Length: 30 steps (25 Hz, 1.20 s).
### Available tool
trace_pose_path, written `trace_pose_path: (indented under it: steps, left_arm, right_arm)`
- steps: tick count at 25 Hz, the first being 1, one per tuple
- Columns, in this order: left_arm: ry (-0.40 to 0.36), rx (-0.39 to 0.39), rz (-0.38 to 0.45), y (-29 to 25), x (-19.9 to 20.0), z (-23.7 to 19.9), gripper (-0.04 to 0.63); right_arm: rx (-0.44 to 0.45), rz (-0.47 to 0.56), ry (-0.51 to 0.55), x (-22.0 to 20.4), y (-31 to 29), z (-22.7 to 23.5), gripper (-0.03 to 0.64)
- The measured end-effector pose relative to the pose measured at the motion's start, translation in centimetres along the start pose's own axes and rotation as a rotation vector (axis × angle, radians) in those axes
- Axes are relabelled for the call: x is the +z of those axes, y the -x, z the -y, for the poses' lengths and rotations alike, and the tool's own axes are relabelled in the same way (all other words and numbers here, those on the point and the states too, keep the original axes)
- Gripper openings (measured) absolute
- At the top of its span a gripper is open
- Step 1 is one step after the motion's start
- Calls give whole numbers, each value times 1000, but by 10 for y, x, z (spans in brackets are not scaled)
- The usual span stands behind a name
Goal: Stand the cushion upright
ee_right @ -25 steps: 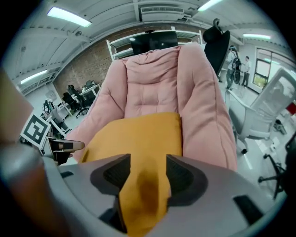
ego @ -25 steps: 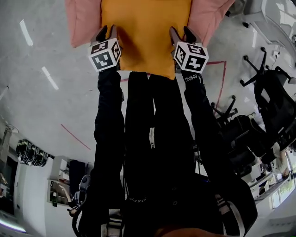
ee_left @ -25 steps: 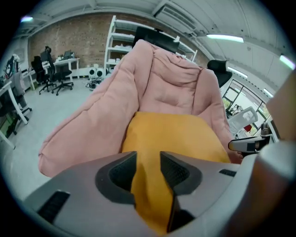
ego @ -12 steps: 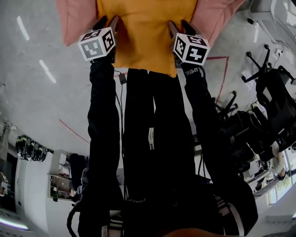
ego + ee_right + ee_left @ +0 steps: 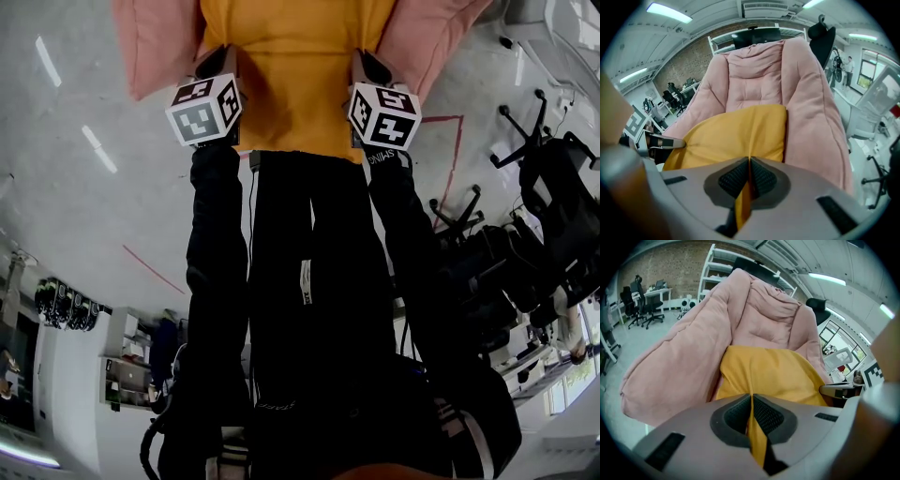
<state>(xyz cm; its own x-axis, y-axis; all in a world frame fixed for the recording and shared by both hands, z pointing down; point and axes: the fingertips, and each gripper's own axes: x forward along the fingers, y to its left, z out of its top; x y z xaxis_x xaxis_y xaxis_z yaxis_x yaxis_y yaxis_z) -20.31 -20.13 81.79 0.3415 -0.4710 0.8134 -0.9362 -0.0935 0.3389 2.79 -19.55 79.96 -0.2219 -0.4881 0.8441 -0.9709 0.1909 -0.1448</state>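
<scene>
A yellow cushion [image 5: 291, 84] lies on a big pink padded seat [image 5: 155, 47], its near edge toward me. My left gripper [image 5: 217, 61] is at the cushion's near left corner. Its jaws are closing, and in the left gripper view the pads [image 5: 740, 416] pinch a fold of the yellow cushion [image 5: 773, 376]. My right gripper [image 5: 367, 67] is at the near right corner. There it is shut on the edge of the yellow cushion [image 5: 736, 136], with the fabric squeezed between its pads [image 5: 759, 177]. The cushion's far end is cut off at the top of the head view.
The pink seat [image 5: 811, 117] rises behind and beside the cushion. Black office chairs [image 5: 553, 187] stand to the right on the grey floor, which carries red tape lines [image 5: 150, 272]. White shelves [image 5: 717, 273] stand behind the seat. My black-clad legs [image 5: 309, 281] fill the lower middle.
Both grippers stood open at the cushion's near corners and now grip its edge. The left gripper swung out to the left and came back in.
</scene>
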Motion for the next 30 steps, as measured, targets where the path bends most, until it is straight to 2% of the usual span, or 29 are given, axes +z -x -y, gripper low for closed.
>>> trace_pose_path:
  steps: [6,9,15,22,30]
  left_arm:
    - [7,12,43,42,10,19,9]
    - [0,6,99,68,34,37,9]
    - [-77,5,260,115,127,72,9]
    - [-142,9,429,130,247,91,8]
    - [-148,-4,591,124,323,103,8]
  right_arm:
    - [-5,82,-22,15,45,-5,20]
    - [-17,141,-28,35,74,-2,20]
    - [-39,302,-43,118,123,4,20]
    - [-71,476,-50,234,138,15,20]
    - [-103,630,-47,320,130,33,20]
